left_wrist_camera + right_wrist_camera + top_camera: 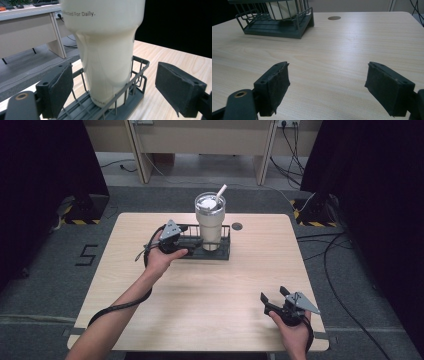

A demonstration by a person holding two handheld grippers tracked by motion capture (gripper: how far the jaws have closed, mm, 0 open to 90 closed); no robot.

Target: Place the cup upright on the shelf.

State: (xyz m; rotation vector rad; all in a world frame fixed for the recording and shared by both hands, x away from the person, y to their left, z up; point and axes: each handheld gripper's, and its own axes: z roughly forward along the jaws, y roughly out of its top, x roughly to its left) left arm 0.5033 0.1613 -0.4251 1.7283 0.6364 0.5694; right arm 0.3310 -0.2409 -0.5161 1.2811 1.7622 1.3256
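The left gripper point(113, 87) stands wide open, its jaws on either side of a cream tumbler point(107, 50) with a straw point(220, 191), upright in a dark wire rack point(220, 251). Well apart from the rack, the right gripper point(327, 87) gapes empty over the pale wooden table point(210, 295). Beyond the rack, grey floor and desks.
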